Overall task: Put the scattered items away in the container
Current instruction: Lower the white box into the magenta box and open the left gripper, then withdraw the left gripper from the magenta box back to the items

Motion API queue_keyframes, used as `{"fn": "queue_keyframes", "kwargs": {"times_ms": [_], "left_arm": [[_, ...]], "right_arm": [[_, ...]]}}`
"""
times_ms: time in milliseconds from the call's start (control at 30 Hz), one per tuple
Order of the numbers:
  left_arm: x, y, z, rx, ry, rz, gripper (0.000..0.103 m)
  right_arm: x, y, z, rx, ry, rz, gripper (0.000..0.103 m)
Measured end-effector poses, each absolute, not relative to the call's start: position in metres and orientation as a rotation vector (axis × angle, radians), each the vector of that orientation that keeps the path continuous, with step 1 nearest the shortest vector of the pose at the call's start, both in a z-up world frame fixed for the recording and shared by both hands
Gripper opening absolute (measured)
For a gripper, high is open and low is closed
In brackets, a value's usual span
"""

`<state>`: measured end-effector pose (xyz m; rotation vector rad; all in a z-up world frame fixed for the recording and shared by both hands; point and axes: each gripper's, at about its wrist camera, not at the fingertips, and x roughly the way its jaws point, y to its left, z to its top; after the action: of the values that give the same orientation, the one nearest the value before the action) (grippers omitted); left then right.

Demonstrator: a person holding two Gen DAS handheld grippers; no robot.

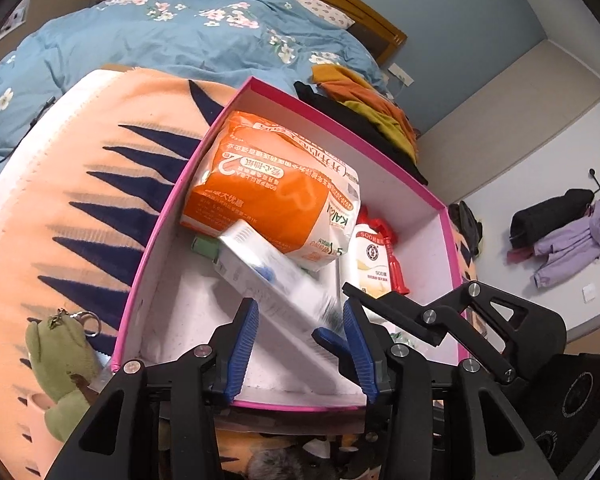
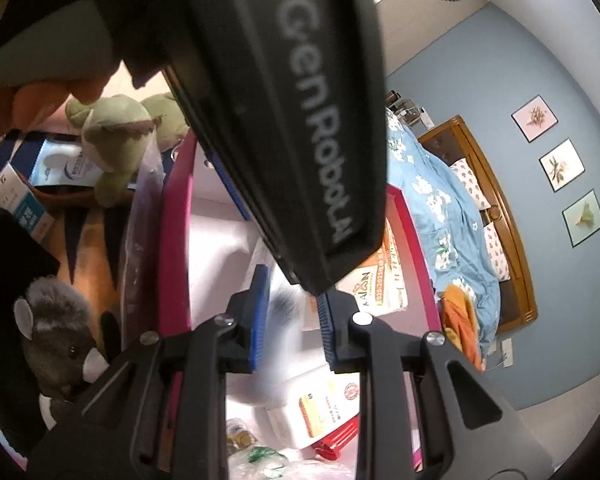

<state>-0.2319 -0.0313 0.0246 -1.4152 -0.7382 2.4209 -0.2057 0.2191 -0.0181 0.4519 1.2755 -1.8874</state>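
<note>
The left gripper has its jaws spread wide over the near end of the pink box; a blurred white carton lies slanted between the blue pads, and neither pad presses on it. One blue fingertip of the right gripper enters the left view and sits against the carton's near right edge. In the right view its jaws are parted, with the same blurred white shape between them; whether they clamp it cannot be told. The carton rests inside the box, leaning on the orange tissue pack, with a small green item under its far end. A white bottle with a red cap lies along the box's right side. The left view alone shows the orange blanket under the box and a coat rack at the wall. The right view alone shows the left gripper's black body crossing overhead, a grey plush, cartons outside the box, and three wall pictures. The green frog plush appears in both views, just outside the box.
</note>
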Motion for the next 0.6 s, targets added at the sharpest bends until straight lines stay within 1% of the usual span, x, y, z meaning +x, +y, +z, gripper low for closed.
{"fn": "queue_keyframes", "kwargs": {"times_ms": [67,167,200,267,300,433,567,600], "left_arm": [[-0.231,-0.03,0.025,-1.408,-0.73,2.43,0.046],[-0.228,-0.029,0.026,-1.387,-0.713,2.444,0.051],[-0.226,-0.029,0.026,-1.375,-0.711,2.447,0.057],[-0.222,-0.03,0.027,-1.35,-0.708,2.453,0.064],[-0.22,-0.03,0.027,-1.337,-0.707,2.456,0.064],[-0.212,-0.031,0.028,-1.287,-0.7,2.467,0.067],[-0.2,-0.03,0.03,-1.211,-0.672,2.497,0.068],[-0.196,-0.03,0.032,-1.189,-0.67,2.501,0.071]], "right_arm": [[-0.205,0.224,-0.018,0.464,1.251,-1.901,0.026],[-0.205,0.233,-0.018,0.479,1.209,-1.935,0.026],[-0.205,0.236,-0.018,0.487,1.191,-1.945,0.026],[-0.206,0.242,-0.018,0.504,1.157,-1.973,0.026],[-0.207,0.243,-0.017,0.523,1.131,-1.984,0.026],[-0.209,0.252,-0.01,0.573,1.016,-2.014,0.034],[-0.213,0.25,0.002,0.62,0.908,-2.063,0.034],[-0.212,0.252,0.004,0.629,0.868,-2.071,0.037]]}}
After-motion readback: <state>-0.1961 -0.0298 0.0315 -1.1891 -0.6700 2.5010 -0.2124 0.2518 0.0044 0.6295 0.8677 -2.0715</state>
